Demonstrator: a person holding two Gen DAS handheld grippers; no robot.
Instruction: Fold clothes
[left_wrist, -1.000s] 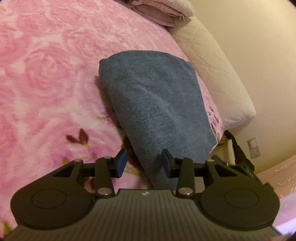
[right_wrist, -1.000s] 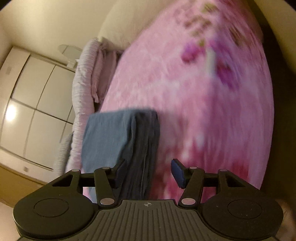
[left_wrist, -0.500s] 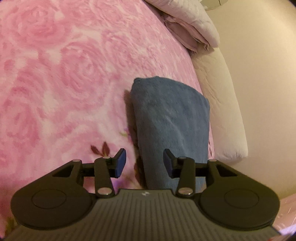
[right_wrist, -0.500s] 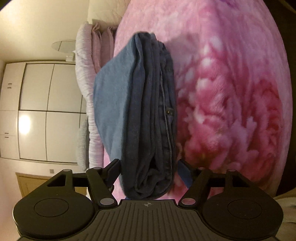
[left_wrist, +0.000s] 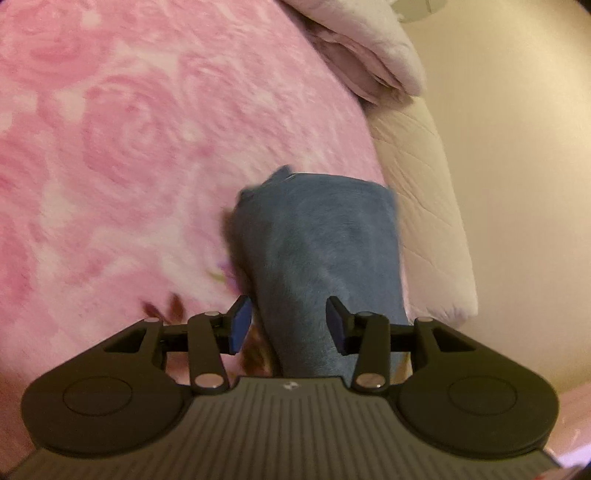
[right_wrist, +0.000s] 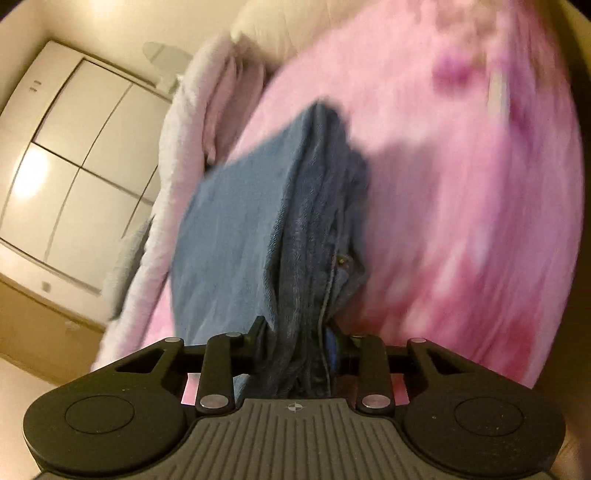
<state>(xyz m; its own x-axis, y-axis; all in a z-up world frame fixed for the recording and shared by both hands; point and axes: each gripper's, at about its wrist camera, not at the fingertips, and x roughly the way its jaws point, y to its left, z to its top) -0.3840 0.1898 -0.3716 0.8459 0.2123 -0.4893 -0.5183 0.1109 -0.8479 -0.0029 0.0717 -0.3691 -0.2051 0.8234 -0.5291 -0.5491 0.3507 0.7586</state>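
A folded stack of blue denim jeans lies on a pink floral blanket. My left gripper is open, its blue-padded jaws standing either side of the stack's near end without pinching it. In the right wrist view the jeans show their layered folded edge. My right gripper is shut on that edge, the denim layers pressed between its jaws. The view is motion-blurred.
A folded pale pink quilt and a cream pillow lie at the bed's far edge by the wall. A white wardrobe stands beyond the bed in the right wrist view.
My right gripper has closed on the folded edge of the jeans, having been open around it. The left gripper has stayed open and shifted relative to the stack.
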